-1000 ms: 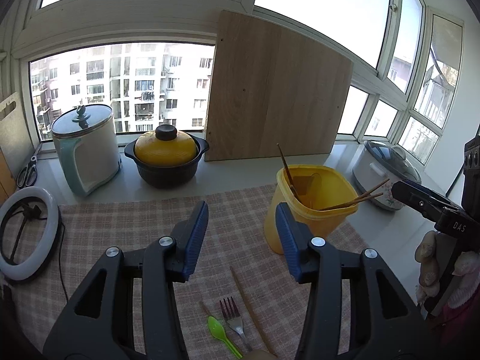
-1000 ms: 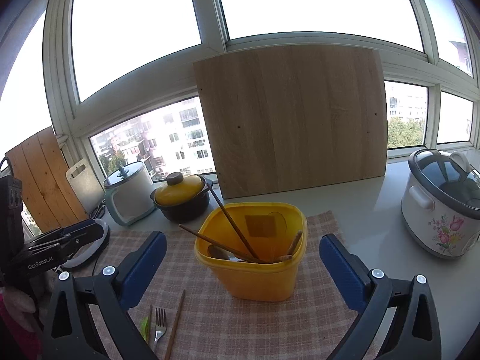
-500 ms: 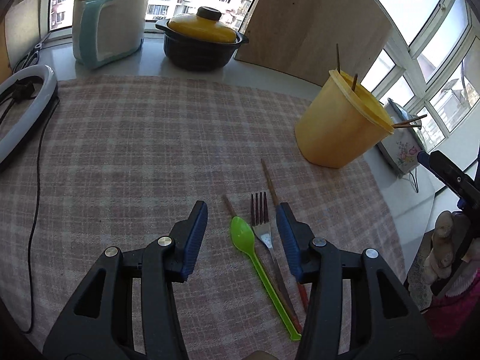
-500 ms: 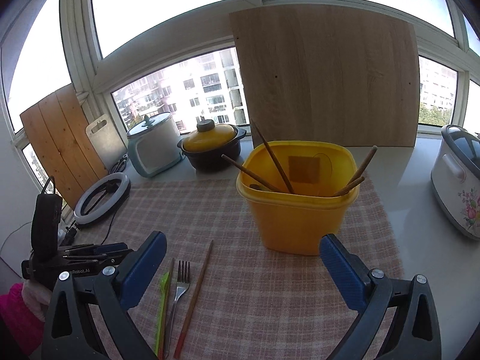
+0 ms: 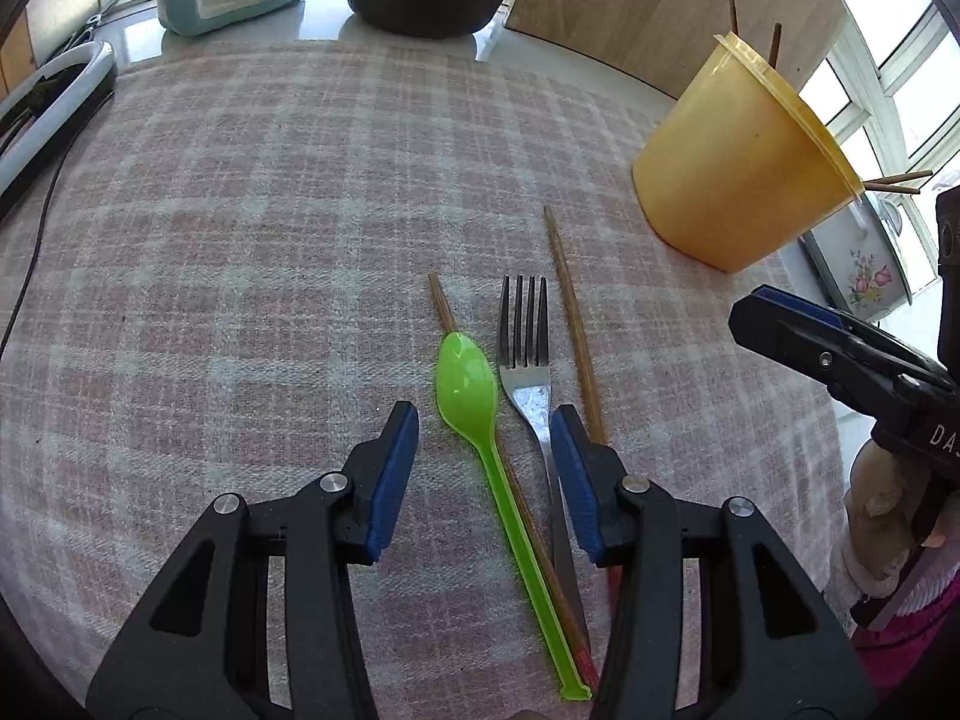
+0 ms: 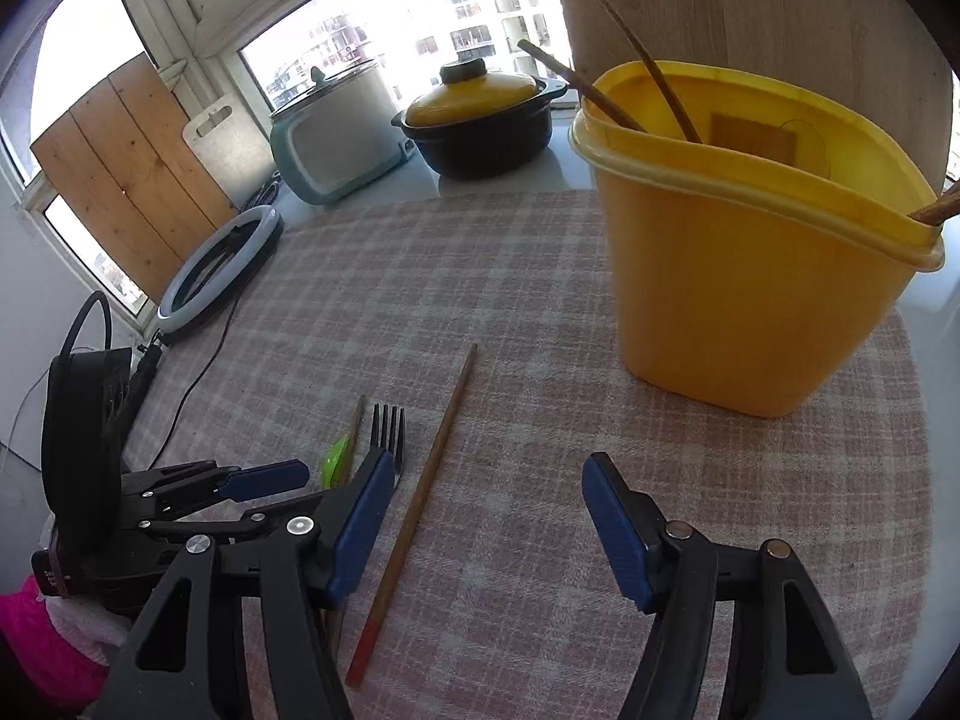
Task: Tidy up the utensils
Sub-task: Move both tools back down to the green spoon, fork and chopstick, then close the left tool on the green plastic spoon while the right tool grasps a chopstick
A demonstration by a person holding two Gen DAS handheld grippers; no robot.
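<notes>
- Left tongs (image 5: 483,432): black plastic arms with triangular cut-outs, blue pads, silver round screws.
- Right tongs (image 6: 486,504): same black build, blue pads, silver screws; white letters "DA" on the body in the left wrist view.
- Sleeve (image 6: 36,654): bright pink, white cuff.

Green spoon (image 5: 467,383), fork (image 5: 526,354), two chopsticks (image 5: 573,324) flat on cloth; yellow tub (image 6: 744,252) upright.

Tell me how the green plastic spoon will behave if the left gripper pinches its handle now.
The green spoon looks thin and translucent, so probably very light and a bit flexible. Its handle lies across a chopstick, touching the fork, so they may shift too.
</notes>
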